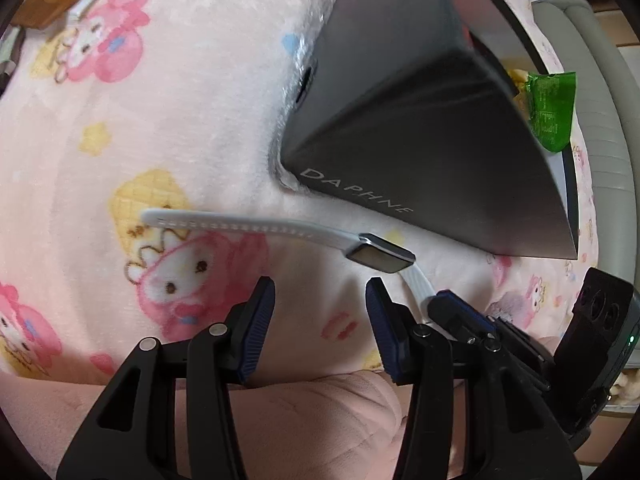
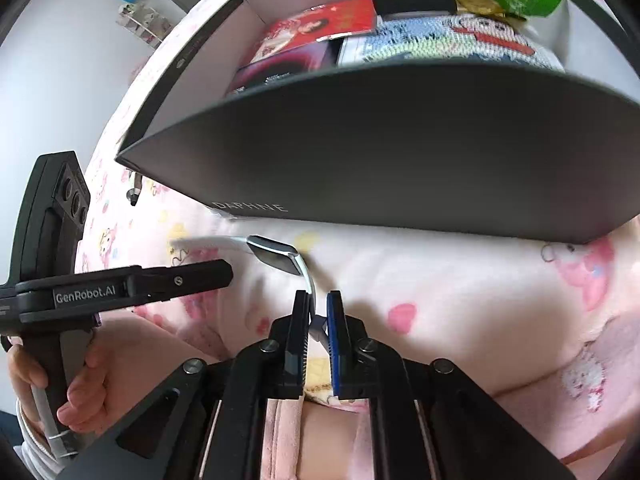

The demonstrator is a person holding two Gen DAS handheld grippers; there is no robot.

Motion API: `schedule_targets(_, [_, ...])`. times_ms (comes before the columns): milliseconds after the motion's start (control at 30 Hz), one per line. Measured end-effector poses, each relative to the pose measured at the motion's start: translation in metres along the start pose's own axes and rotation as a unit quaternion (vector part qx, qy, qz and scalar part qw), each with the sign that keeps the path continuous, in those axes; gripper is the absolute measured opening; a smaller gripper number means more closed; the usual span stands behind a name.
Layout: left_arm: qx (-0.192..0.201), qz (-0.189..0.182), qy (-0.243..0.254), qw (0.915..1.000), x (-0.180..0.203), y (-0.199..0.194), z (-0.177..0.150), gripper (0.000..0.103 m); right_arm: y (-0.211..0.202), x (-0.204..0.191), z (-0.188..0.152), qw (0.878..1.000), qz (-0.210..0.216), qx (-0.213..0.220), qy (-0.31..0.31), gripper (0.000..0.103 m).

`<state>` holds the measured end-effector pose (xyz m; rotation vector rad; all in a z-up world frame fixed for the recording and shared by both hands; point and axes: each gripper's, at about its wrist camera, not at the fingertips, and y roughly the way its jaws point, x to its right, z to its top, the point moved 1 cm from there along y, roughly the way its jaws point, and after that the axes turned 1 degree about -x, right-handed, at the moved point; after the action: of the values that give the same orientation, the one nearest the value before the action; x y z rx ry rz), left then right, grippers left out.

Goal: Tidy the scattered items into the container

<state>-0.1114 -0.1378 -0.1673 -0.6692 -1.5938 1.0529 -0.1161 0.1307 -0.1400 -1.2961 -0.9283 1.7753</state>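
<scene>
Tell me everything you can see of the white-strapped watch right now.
The watch has a dark rectangular face in a silvery frame and a white, rubbery-looking strap with rows of small holes. It lies stretched out on the pink cartoon-print blanket, just in front of the dark box marked DAPHNE, apart from it. One strap end runs free to the left; the other is pinched in the right gripper. The left gripper is open, not touching it.

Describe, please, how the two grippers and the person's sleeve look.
Both grippers, left and right, have black angular frames with silver round bolts and ribbed dark blue finger pads. The left body carries white "GenRobot.AI" lettering and a black camera block with round lenses. A white cuff shows at the wrist.
</scene>
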Motion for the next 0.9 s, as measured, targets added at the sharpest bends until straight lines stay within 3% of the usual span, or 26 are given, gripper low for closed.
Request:
schedule_targets(167, [0.022,-0.009,-0.033,0.9992,-0.007,-0.005,0.006,0.047,0.001,0.002,-0.014,1.000,-0.016,0.004,0.013,0.010])
schedule_targets(300, [0.029,-0.005,-0.036,0.9989,-0.001,0.002,0.008,0.047,-0.006,0.005,-0.014,0.999,-0.022,0.025,0.016,0.010])
schedule_targets(667, [0.056,-0.042,-0.077,0.9946,-0.018,0.005,0.014,0.045,-0.027,0.011,-0.014,0.996,-0.030,0.081,0.024,0.010])
schedule_targets(733, [0.060,-0.028,-0.073,0.9952,-0.018,0.004,0.014,0.026,-0.021,0.012,-0.015,0.998,-0.023,0.060,0.024,0.011])
schedule_targets(900, [0.052,0.003,-0.062,0.9967,-0.017,0.003,0.011,0.014,-0.002,0.011,-0.023,0.999,0.001,0.013,0.032,0.011])
